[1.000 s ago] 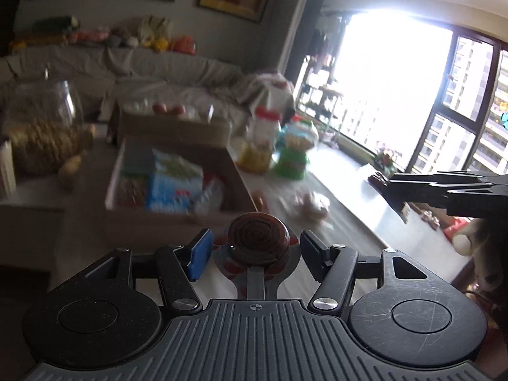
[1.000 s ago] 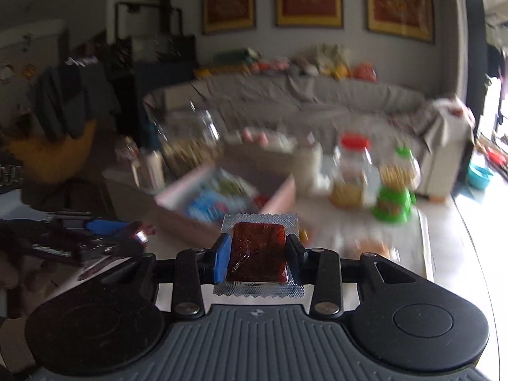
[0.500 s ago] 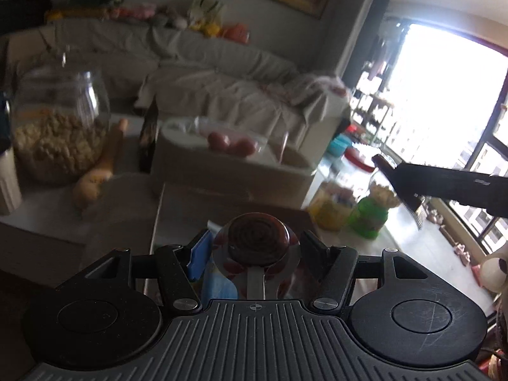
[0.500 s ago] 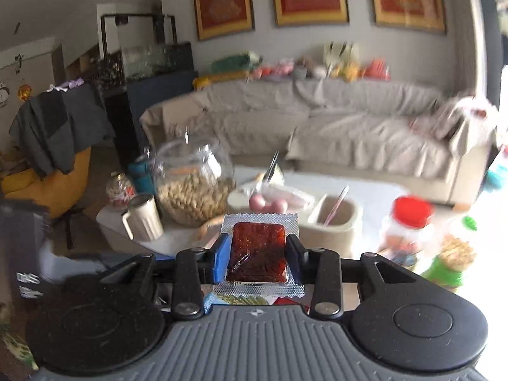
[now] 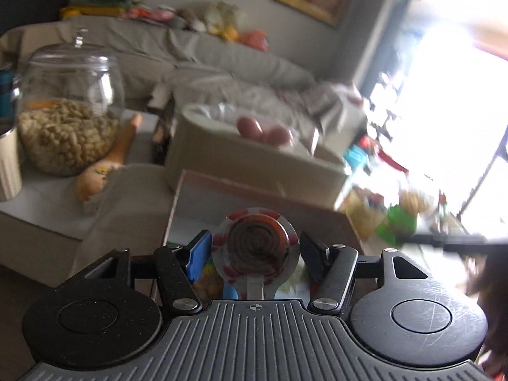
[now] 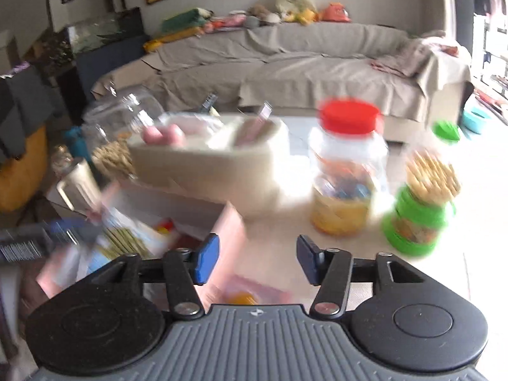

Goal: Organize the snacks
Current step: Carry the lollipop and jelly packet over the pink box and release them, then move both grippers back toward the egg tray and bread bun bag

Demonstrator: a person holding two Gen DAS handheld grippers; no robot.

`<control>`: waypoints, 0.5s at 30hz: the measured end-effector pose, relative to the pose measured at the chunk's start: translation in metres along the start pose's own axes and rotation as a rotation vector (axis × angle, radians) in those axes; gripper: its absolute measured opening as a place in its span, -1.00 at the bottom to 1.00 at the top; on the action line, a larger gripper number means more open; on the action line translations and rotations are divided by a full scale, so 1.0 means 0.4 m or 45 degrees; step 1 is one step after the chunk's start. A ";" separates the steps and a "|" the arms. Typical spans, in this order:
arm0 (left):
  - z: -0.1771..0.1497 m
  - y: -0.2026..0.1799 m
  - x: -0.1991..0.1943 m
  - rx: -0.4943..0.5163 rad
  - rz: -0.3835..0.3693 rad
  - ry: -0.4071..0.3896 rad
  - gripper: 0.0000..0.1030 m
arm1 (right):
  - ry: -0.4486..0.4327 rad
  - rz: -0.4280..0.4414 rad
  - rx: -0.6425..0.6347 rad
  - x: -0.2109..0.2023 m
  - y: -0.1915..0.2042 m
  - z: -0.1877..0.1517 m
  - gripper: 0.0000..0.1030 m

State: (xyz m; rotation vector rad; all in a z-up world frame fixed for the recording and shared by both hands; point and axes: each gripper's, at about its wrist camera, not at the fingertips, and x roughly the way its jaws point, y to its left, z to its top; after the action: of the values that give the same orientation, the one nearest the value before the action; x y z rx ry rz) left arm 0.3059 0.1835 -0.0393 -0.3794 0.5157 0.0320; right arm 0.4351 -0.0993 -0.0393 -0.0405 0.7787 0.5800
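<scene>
Two wrist cameras look forward over a low table in a living room, with a covered sofa [image 6: 301,60] behind it. The left gripper [image 5: 254,252] has a round swirl lollipop [image 5: 255,244] in a clear wrapper sitting between its pads; small gaps show on both sides of the candy, and whether the pads press on it cannot be told. Below and ahead of it lies a shallow pink cardboard box [image 5: 241,187] with snack packets partly visible inside. Behind the box stands a beige tub [image 5: 241,162] holding pink rounded items, and to the left a lidded glass jar [image 5: 68,111] of pale nuts beside a gourd-shaped object [image 5: 108,162]. The right gripper [image 6: 255,262] has just been opening; its jaws stand apart with nothing between them. Under it, blurred by motion, is the corner of the same pink box [image 6: 231,222], with packets inside to the left and a pinkish packet with an orange spot [image 6: 247,293] directly below the jaws. On the table to the right stand a clear jar with a red lid [image 6: 347,171] and a green-based container of sticks [image 6: 422,203].
</scene>
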 end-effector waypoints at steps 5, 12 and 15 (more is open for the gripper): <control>-0.009 -0.043 0.047 0.182 0.027 0.169 0.27 | 0.106 -0.020 -0.089 0.052 -0.001 -0.115 0.20; 0.011 -0.018 -0.033 0.055 0.002 0.061 0.25 | 0.018 0.035 -0.378 0.075 0.062 -0.183 0.12; 0.013 -0.020 -0.074 0.016 -0.002 -0.024 0.25 | 0.083 0.127 -0.234 0.092 0.016 -0.170 0.09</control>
State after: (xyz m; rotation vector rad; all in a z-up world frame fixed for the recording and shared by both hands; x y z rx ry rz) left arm 0.2835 0.1798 -0.0177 -0.3671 0.4971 0.0304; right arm 0.4083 -0.0928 -0.1118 -0.1913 0.7921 0.7469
